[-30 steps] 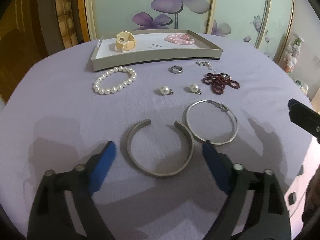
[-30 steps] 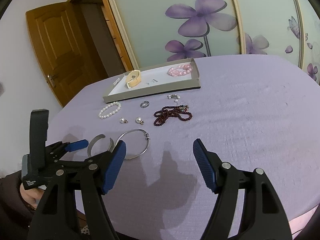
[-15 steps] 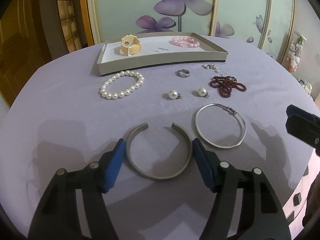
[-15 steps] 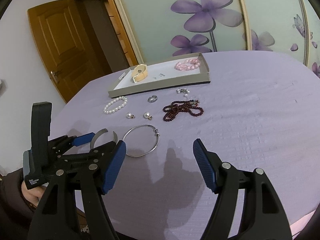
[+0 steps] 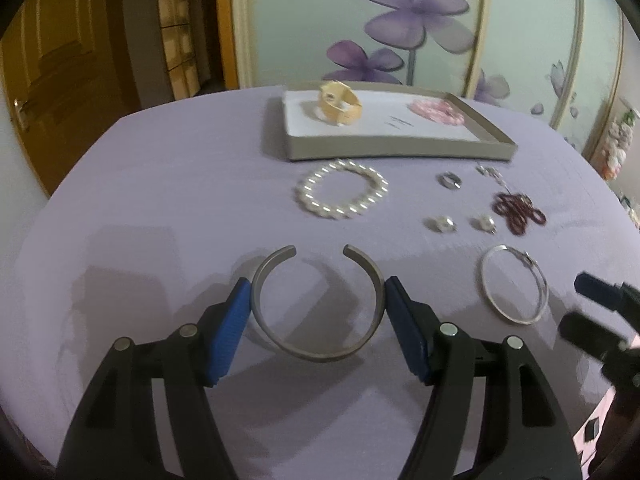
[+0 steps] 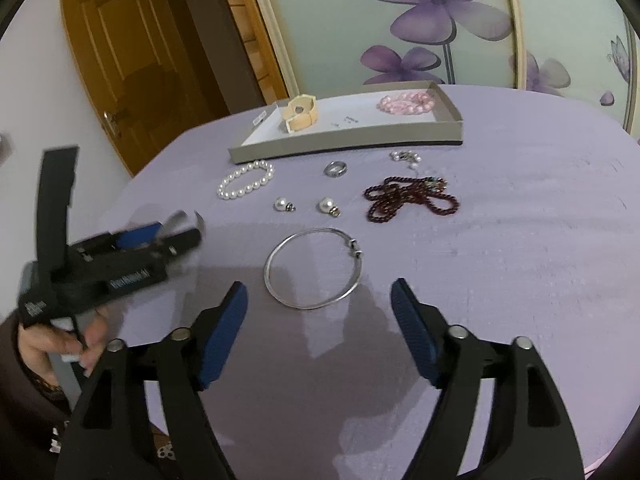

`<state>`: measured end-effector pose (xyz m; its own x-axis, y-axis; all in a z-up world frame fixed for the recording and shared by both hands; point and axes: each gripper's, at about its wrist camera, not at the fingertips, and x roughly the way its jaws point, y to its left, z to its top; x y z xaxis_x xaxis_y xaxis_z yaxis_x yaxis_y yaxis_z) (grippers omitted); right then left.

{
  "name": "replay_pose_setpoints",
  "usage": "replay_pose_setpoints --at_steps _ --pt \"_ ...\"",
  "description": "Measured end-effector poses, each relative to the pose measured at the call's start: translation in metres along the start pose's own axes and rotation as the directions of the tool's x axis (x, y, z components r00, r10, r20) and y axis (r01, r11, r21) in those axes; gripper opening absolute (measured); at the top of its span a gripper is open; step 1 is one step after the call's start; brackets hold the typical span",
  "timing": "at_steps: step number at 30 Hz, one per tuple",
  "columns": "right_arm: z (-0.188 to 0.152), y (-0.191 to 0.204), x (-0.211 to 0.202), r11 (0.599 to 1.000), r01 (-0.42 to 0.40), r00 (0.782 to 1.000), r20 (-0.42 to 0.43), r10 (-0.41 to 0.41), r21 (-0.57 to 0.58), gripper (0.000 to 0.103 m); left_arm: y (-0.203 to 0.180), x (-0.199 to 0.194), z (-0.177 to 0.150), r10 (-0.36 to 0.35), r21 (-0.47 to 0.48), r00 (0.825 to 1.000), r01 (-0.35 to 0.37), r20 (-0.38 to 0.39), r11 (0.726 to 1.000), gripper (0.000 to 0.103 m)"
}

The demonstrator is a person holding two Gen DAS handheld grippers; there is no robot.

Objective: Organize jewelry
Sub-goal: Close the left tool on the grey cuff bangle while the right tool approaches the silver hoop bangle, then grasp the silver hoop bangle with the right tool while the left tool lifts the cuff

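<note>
My left gripper (image 5: 316, 300) has its blue pads touching both outer sides of a wide silver cuff bangle (image 5: 316, 354) that lies on the purple tablecloth (image 5: 160, 208). The left gripper also shows in the right wrist view (image 6: 156, 236), over the cuff. My right gripper (image 6: 320, 304) is open and empty, just short of a thin silver hoop bangle (image 6: 312, 304); the hoop also shows in the left wrist view (image 5: 514, 316). A grey tray (image 5: 400, 152) at the back holds a cream cuff (image 5: 340, 106) and pink beads (image 5: 436, 112).
Between tray and bangles lie a pearl bracelet (image 5: 342, 194), a silver ring (image 5: 450, 180), two pearl earrings (image 6: 284, 204) (image 6: 328, 205), a dark red bead strand (image 6: 408, 198) and a small clasp piece (image 6: 404, 157). A wooden door (image 6: 132, 60) stands behind, left.
My left gripper has moved forward and narrowed until its pads meet the sides of the cuff bangle. My right gripper has moved closer to the thin hoop bangle and stays open.
</note>
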<state>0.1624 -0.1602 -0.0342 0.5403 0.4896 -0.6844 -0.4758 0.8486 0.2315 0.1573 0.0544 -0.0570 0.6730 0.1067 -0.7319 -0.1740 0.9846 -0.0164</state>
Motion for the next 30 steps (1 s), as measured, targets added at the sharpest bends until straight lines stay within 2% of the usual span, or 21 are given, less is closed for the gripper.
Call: replay_pose_setpoints --at_steps 6,12,17,22,24,30 --pt "0.001 0.012 0.023 0.996 0.083 0.994 -0.076 -0.084 -0.022 0.087 0.026 -0.008 0.008 0.02 -0.05 1.0 -0.019 0.023 0.999 0.067" --pt "0.008 0.024 0.035 0.984 0.174 0.979 -0.1 -0.178 -0.045 0.088 0.038 -0.014 0.012 0.028 -0.066 0.999 -0.025 0.04 0.997 0.067" --pt "0.009 0.035 0.044 0.971 0.224 0.969 -0.085 -0.231 -0.087 0.088 0.042 -0.016 0.015 0.027 -0.085 0.999 -0.023 0.046 0.996 0.067" --pt "0.013 0.035 0.048 0.97 0.224 0.97 -0.072 -0.231 -0.091 0.084 0.044 -0.018 0.017 0.031 -0.094 0.998 -0.026 0.049 0.995 0.067" --pt "0.013 0.034 0.046 0.972 0.215 0.973 -0.063 -0.222 -0.095 0.074 0.045 -0.018 0.017 0.031 -0.096 0.998 -0.026 0.05 0.995 0.067" --pt "0.012 0.033 0.044 0.974 0.192 0.978 -0.061 -0.2 -0.118 0.073 0.046 -0.017 0.018 0.029 -0.099 0.998 -0.025 0.047 0.995 0.067"
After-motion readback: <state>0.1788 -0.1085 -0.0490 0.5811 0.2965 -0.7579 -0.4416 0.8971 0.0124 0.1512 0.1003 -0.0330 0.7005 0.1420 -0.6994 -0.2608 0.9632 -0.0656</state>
